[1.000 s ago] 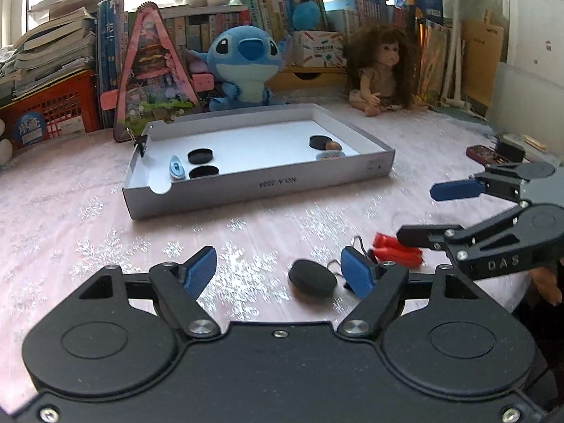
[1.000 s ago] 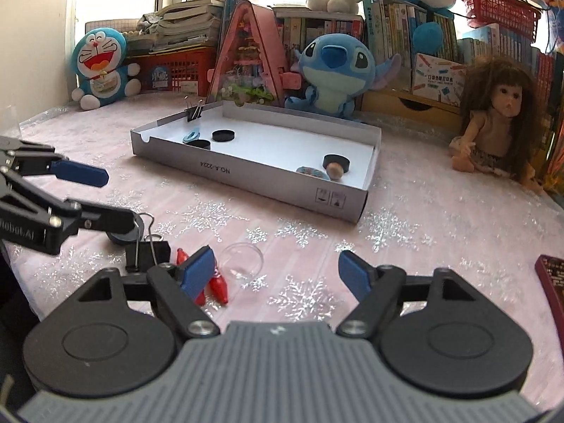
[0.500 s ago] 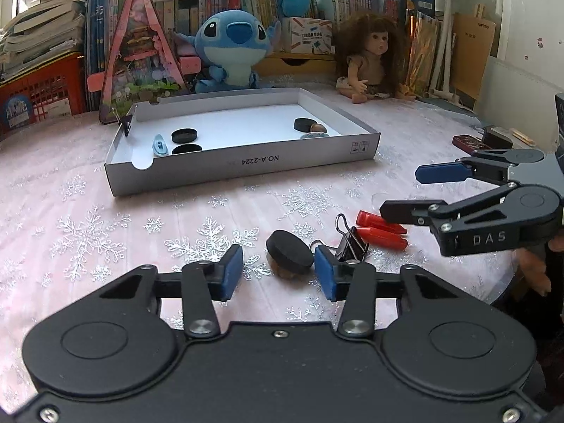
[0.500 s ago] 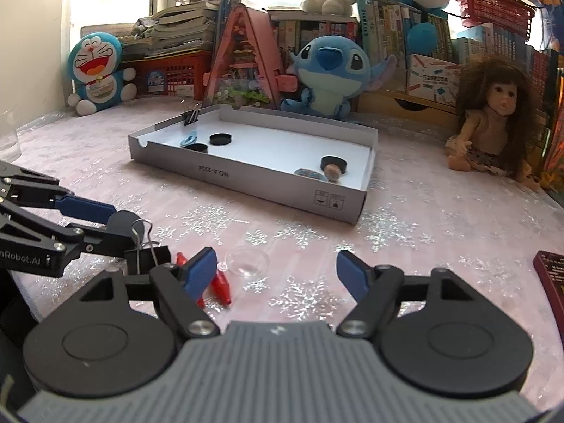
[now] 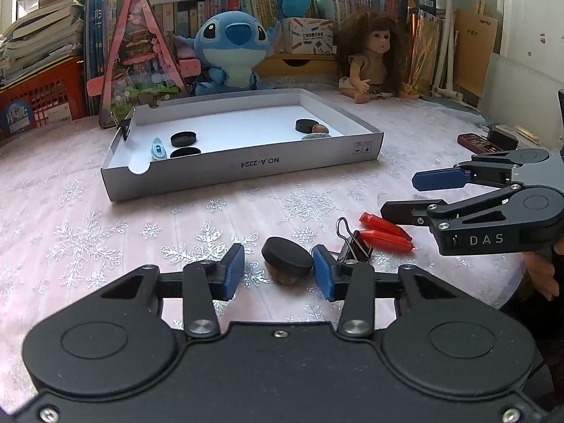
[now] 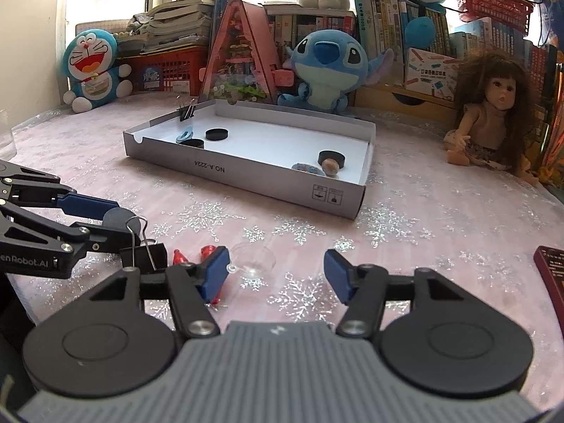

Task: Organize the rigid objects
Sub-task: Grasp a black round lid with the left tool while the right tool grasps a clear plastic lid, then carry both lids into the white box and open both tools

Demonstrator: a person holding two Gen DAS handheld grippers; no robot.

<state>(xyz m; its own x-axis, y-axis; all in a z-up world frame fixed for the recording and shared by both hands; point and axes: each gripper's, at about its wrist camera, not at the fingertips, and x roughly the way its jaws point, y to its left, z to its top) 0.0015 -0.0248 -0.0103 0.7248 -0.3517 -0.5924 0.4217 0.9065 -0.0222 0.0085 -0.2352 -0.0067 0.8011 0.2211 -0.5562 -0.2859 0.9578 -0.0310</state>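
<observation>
A black-capped cork stopper (image 5: 287, 260) lies on the tablecloth between the blue pads of my left gripper (image 5: 278, 269); the right pad touches it, and a gap remains on the left. A black binder clip (image 5: 352, 245) and two red pieces (image 5: 386, 231) lie just right of it. My right gripper (image 6: 276, 271) is open over a clear plastic dome (image 6: 254, 257). The white cardboard tray (image 5: 243, 167) beyond holds black caps (image 5: 183, 138), a blue piece and a cork.
Plush toys, a doll (image 6: 493, 105), a pink triangular case (image 5: 141, 60), books and red baskets line the back of the table. A dark red box (image 6: 551, 271) sits at the right edge. A binder clip (image 6: 187, 109) grips the tray's far corner.
My left gripper has narrowed its jaws around the black-capped stopper and closed in on it. My right gripper has shifted slightly toward the clear dome, still open.
</observation>
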